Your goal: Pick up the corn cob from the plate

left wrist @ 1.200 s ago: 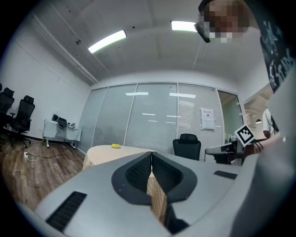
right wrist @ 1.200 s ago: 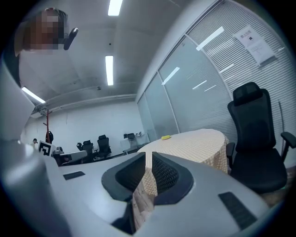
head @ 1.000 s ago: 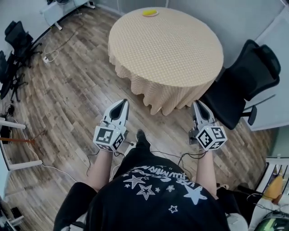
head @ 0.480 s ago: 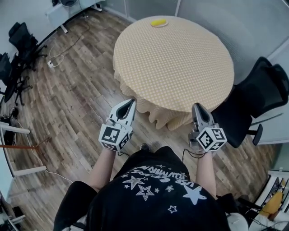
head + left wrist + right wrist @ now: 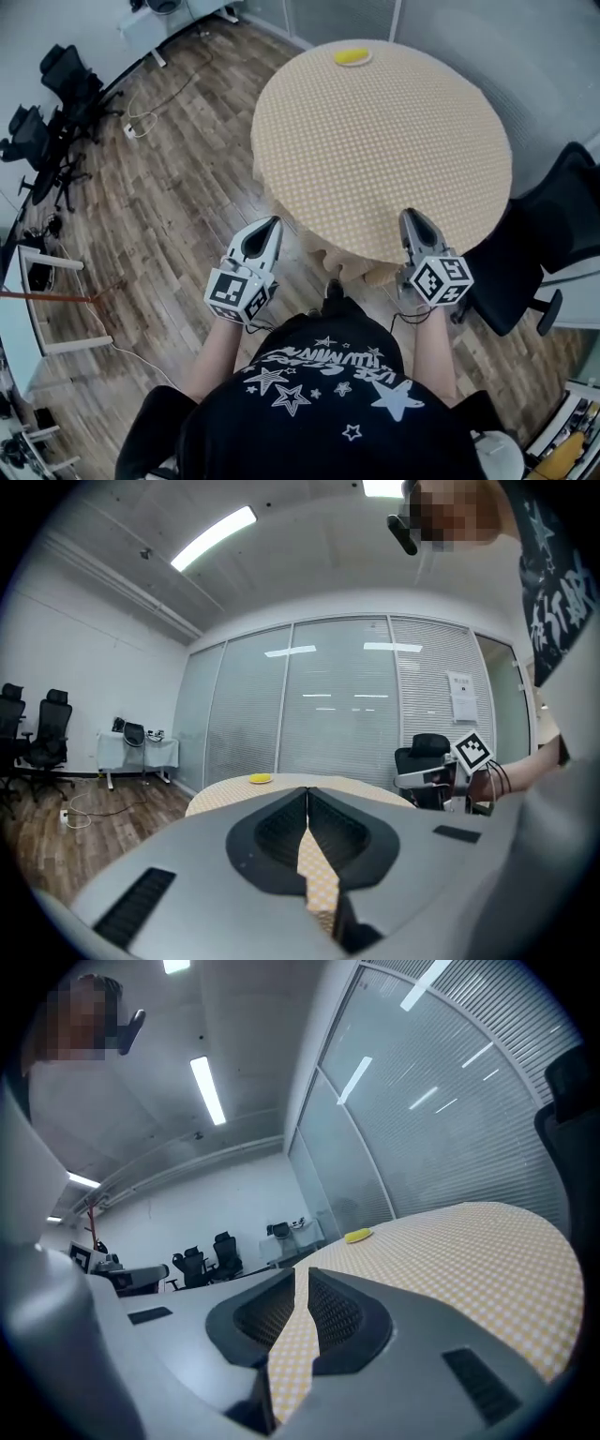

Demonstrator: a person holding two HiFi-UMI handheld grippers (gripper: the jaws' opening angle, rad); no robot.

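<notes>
The corn cob [image 5: 352, 56] lies yellow on a small plate at the far edge of a round table [image 5: 384, 150] covered in a yellow checked cloth. It shows small and distant in the left gripper view [image 5: 260, 779] and the right gripper view [image 5: 357, 1236]. My left gripper [image 5: 271, 223] hangs over the floor just left of the table's near edge, jaws shut and empty. At the near rim of the table my right gripper [image 5: 409, 215] is also shut with nothing in it. Both point toward the table, far short of the cob.
A black office chair [image 5: 553, 234] stands close to the table's right side. More black chairs [image 5: 56, 84] and floor cables [image 5: 141, 117] are at the far left. A white desk [image 5: 28, 309] edges the left. Glass partitions stand behind the table.
The person has walked toward the table, so it now sits closer and larger. Both grippers have advanced to its near edge, still shut.
</notes>
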